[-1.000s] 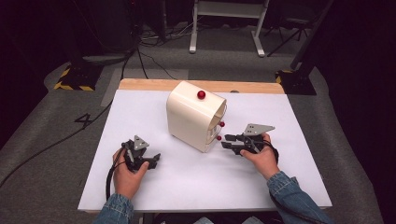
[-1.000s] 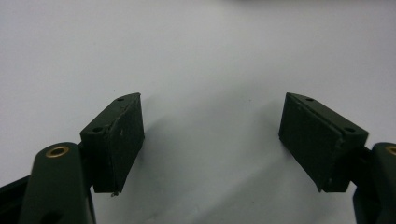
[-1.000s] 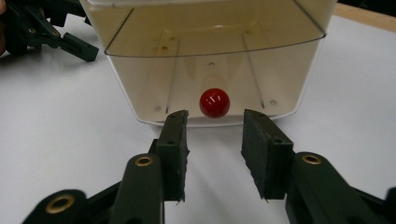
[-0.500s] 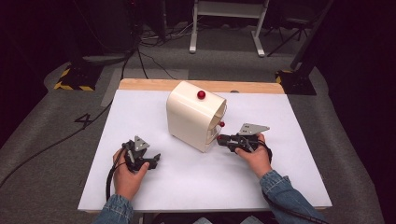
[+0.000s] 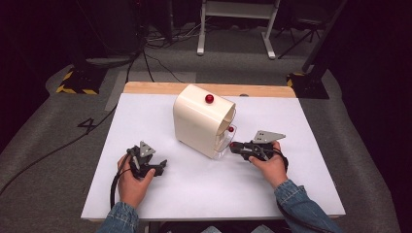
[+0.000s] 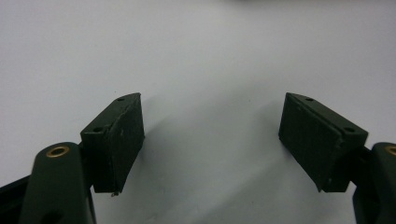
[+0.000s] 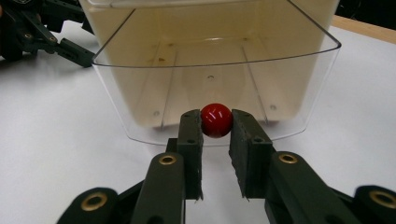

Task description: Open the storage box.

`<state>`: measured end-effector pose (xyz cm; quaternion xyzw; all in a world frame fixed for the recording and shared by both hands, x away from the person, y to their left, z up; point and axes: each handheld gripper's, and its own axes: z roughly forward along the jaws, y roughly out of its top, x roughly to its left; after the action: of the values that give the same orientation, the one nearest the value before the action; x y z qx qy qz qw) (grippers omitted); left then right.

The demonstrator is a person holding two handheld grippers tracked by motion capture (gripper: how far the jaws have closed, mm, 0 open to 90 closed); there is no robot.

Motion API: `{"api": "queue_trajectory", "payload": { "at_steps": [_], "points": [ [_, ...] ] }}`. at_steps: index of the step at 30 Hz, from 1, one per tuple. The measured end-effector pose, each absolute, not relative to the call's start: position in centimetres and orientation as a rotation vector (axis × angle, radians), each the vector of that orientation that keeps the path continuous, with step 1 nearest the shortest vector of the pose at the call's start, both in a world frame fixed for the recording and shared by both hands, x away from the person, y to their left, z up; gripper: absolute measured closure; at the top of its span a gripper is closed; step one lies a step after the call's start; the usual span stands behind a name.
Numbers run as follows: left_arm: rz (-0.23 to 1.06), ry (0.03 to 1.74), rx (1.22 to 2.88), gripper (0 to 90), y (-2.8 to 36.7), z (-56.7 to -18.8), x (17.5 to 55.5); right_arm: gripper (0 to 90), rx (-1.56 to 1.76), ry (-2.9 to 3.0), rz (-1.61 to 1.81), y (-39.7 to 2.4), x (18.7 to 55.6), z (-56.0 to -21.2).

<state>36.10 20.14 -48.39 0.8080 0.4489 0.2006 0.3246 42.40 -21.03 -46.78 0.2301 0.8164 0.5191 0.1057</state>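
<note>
A cream plastic box [image 5: 201, 119] with rounded corners stands near the centre of the white worktop [image 5: 145, 111], a glossy red ball knob [image 5: 209, 98] on its upper face. Its open side faces about 4 o'clock, where a clear plastic drawer [image 7: 215, 70] juts out, carrying a second red ball knob [image 7: 216, 120] on its front wall. The right gripper [image 7: 216, 127] has its fingers closed on that knob, one pad on either side, the holding hand [image 5: 268, 165] resting at 4 o'clock of the box. At 7 o'clock of the box, well apart from it, the left gripper [image 5: 156, 168] lies low over bare worktop with its fingers [image 6: 119, 140] spread wide, holding nothing.
</note>
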Motion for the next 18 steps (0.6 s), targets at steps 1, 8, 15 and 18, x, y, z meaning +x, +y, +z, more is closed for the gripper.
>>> {"api": "queue_trajectory", "payload": {
  "at_steps": [1,8,15,18],
  "points": [
    [0.526,1.177,2.119,22.7,20.1,-48.4,36.1,74.7,0.678,2.405,1.529,-21.0,42.4,-46.8],
    [0.528,1.178,2.118,22.7,20.1,-48.4,36.1,74.6,0.701,2.393,1.536,-23.3,40.8,-46.4],
    [0.522,1.179,2.115,22.6,20.2,-48.4,36.1,74.6,0.714,2.381,1.548,-24.7,39.7,-46.3],
    [0.523,1.179,2.115,22.7,20.2,-48.4,36.1,74.6,0.717,2.378,1.553,-25.2,39.4,-46.3]
  ]
}}
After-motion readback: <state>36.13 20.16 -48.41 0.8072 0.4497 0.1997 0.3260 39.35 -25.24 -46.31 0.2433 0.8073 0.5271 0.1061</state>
